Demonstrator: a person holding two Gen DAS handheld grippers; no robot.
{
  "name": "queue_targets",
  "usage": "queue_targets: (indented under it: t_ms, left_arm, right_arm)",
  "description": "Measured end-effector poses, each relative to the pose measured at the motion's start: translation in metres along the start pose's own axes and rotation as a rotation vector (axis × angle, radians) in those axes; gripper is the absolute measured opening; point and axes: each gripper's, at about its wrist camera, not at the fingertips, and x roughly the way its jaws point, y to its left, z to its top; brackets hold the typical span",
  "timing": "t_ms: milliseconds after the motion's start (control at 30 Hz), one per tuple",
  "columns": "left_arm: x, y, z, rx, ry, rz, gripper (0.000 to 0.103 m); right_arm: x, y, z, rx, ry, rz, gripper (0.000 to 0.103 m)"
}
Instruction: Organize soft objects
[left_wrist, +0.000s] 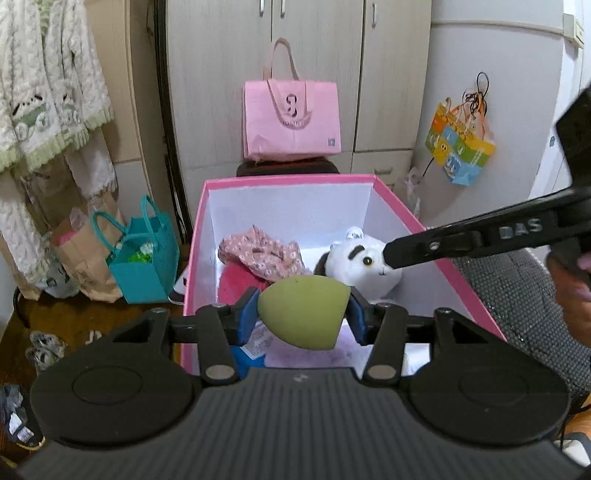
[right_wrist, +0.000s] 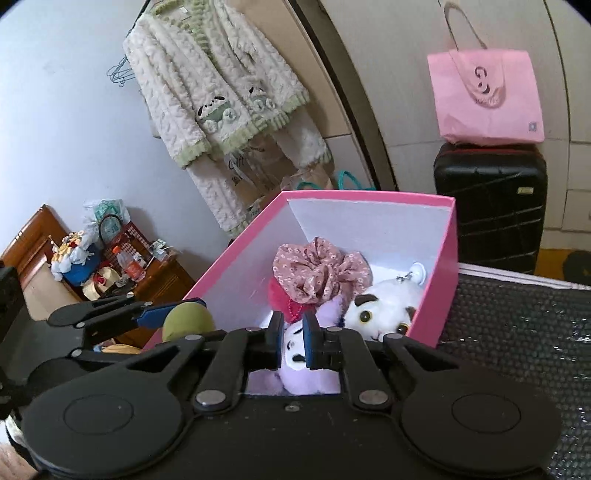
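My left gripper (left_wrist: 303, 314) is shut on a green egg-shaped sponge (left_wrist: 304, 312) and holds it over the near edge of the pink box (left_wrist: 288, 179). In the box lie a floral pink scrunchie (left_wrist: 262, 254), a red fluffy item (left_wrist: 238, 282) and a white panda plush (left_wrist: 364, 264). In the right wrist view my right gripper (right_wrist: 293, 343) hangs over the box (right_wrist: 369, 194), its blue pads nearly together in front of a purple-and-white plush (right_wrist: 301, 369); I cannot tell if it grips it. The left gripper with the sponge (right_wrist: 188, 319) shows at the left.
A pink tote bag (left_wrist: 291, 118) sits on a black suitcase (right_wrist: 491, 206) behind the box. A teal bag (left_wrist: 146, 258) and paper bags stand on the left. A dark textured mat (right_wrist: 517, 332) lies right of the box. A fluffy robe (right_wrist: 218, 96) hangs on the wall.
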Motion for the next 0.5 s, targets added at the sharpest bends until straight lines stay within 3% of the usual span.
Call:
queue_targets:
  t_ms: [133, 300, 500]
  left_arm:
    - [-0.006, -0.003, -0.001, -0.036, -0.001, 0.033, 0.074]
    - [-0.032, -0.013, -0.008, -0.026, -0.036, 0.046, 0.082]
    - [-0.051, -0.029, -0.012, -0.01, 0.035, 0.044, 0.088]
  right_arm:
    - [-0.014, 0.012, -0.007, -0.053, -0.012, -0.036, 0.02]
    - [-0.041, 0.029, -0.021, -0.131, -0.046, -0.115, 0.04]
    - [-0.076, 0.048, -0.043, -0.192, -0.104, -0.201, 0.044]
